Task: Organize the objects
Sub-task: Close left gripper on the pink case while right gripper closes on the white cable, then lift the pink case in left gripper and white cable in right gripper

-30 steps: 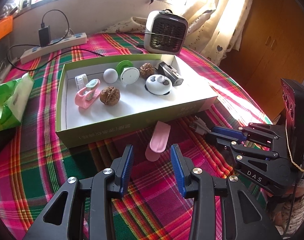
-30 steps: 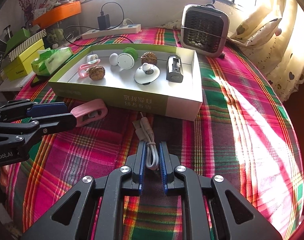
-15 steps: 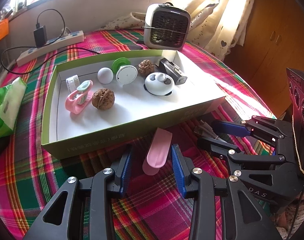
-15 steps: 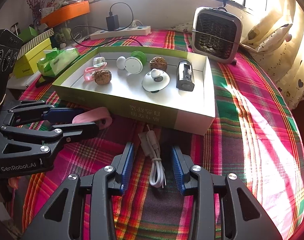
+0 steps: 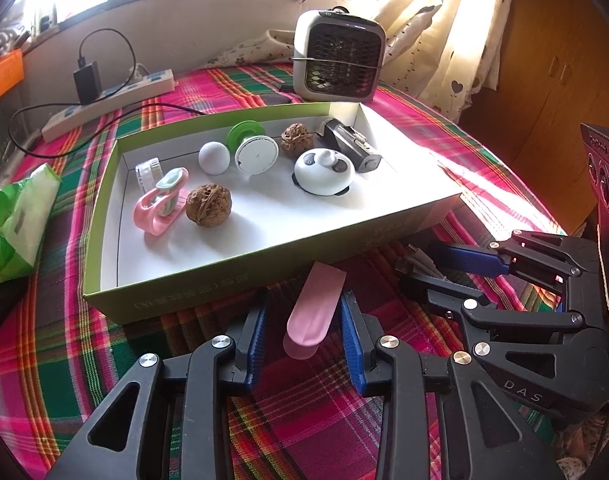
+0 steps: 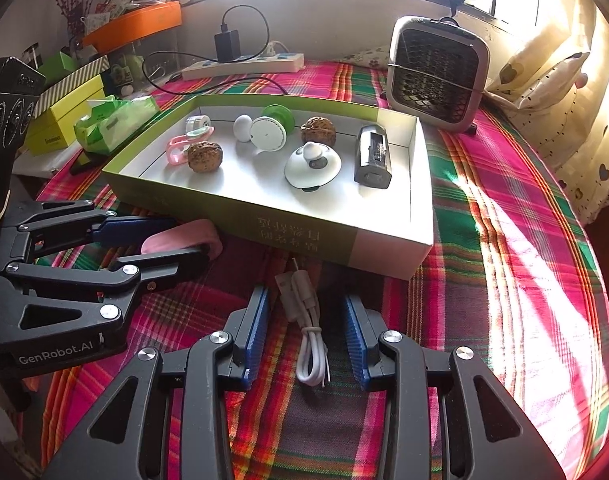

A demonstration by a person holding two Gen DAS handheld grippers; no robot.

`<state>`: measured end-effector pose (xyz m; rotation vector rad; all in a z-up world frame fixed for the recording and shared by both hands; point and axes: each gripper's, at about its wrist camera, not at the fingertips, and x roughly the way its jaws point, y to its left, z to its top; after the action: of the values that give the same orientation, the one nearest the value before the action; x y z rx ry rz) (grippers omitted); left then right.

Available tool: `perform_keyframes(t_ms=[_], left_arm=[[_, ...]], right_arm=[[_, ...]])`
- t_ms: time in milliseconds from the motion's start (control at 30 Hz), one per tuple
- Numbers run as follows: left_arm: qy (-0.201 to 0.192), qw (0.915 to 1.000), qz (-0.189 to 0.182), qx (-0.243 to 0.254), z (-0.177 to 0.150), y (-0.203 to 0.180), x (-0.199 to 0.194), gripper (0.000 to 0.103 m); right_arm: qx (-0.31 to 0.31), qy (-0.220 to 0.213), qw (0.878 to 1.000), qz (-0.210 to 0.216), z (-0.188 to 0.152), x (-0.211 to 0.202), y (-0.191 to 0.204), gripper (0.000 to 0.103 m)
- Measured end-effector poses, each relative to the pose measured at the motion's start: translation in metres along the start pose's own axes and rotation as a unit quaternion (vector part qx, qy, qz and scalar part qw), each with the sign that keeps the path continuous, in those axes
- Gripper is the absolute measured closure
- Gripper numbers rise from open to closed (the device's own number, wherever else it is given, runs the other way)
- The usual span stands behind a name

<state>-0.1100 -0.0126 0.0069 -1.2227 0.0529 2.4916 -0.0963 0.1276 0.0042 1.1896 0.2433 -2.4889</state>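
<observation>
Straddling a pink case (image 5: 314,312) on the plaid cloth (image 5: 300,420), the left hand-held gripper (image 5: 302,332) has its jaws apart, just closing in, pads not yet pressing it. Beside it the right hand-held gripper (image 6: 306,340), jaws also apart and just narrowing, brackets a coiled white cable (image 6: 310,344). Ahead of both sits the green box (image 6: 264,224) of small items.
</observation>
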Motion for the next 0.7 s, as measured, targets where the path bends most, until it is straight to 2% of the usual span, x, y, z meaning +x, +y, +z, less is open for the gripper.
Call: perform_keyframes(t_ms=[267,400,700], left_arm=[[0.001,1.0,0.002,-0.002,-0.0001,0.0005,0.0002,0.082],[0.0,1.0,0.002,-0.001,-0.0014,-0.0016,0.0,0.087],[-0.001,1.0,0.001,-0.008,-0.002,-0.0015,-0.0009,0.087]], right_arm=[[-0.001,-0.001,1.0,0.0,-0.0006,-0.001,0.0015,0.081],[0.002,-0.001,1.0,-0.001,-0.0008,-0.0013,0.0008,0.082],[0.005,-0.002,1.0,-0.002,-0.0025,-0.0021,-0.0013,0.082]])
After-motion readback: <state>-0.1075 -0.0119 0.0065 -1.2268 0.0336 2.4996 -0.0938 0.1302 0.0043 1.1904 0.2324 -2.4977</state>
